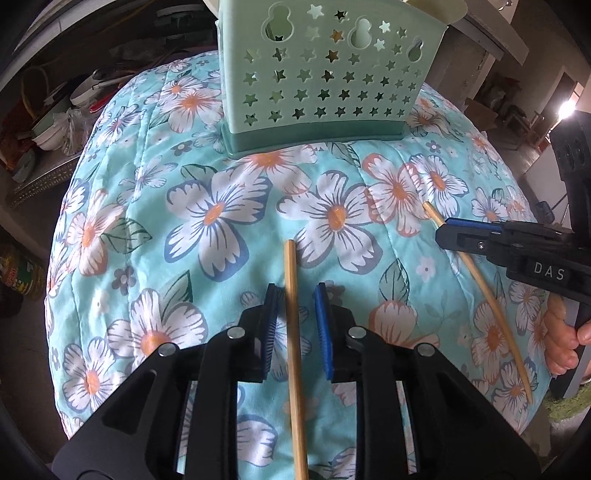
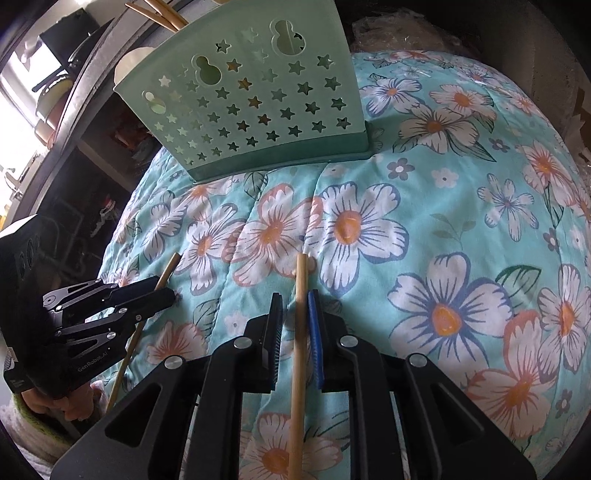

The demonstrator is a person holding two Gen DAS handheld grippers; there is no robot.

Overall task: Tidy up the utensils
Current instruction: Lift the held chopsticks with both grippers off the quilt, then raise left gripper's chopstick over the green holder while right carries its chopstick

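Observation:
Two wooden chopsticks lie on a floral cloth [image 1: 122,266]. One chopstick [image 1: 294,332] runs between the pads of my left gripper [image 1: 296,291], with a gap on each side; the jaws stand open. The other chopstick [image 2: 300,332] lies between the pads of my right gripper [image 2: 294,295], close against the blue right pad and clear of the left one; this gripper is open too. A mint-green utensil holder [image 1: 325,81] with star cut-outs stands upright behind them. In the left wrist view the right gripper [image 1: 448,236] straddles its chopstick [image 1: 487,299].
Several chopsticks [image 2: 162,14] stick out above the holder [image 2: 251,107]. Shelves with bowls and clutter [image 1: 48,129] stand off the cloth's left edge. A person's hand [image 1: 561,332] holds the right gripper's handle. The cloth [image 2: 461,206] stretches bare to the right.

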